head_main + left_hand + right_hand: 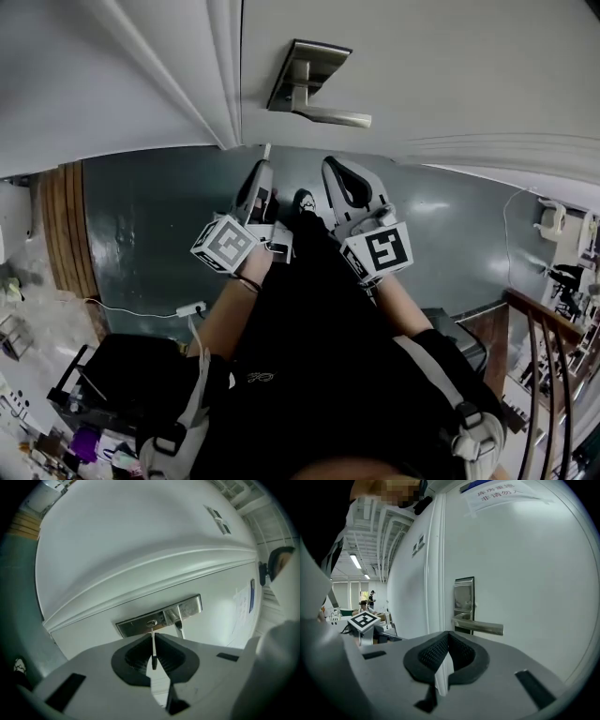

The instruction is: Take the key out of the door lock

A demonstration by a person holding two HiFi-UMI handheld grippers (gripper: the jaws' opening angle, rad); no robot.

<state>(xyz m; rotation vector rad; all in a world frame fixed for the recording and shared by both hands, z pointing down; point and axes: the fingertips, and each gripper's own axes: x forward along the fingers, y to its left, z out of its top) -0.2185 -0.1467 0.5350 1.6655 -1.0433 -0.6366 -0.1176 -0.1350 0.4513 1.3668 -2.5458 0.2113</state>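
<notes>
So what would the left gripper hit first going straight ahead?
Likely the lock plate, at its keyhole; the key in the left gripper points there. Depth is unclear.

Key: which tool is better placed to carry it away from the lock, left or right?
Left: the left tool is shut on the key, just before the lock plate. The right tool is shut on nothing.
</notes>
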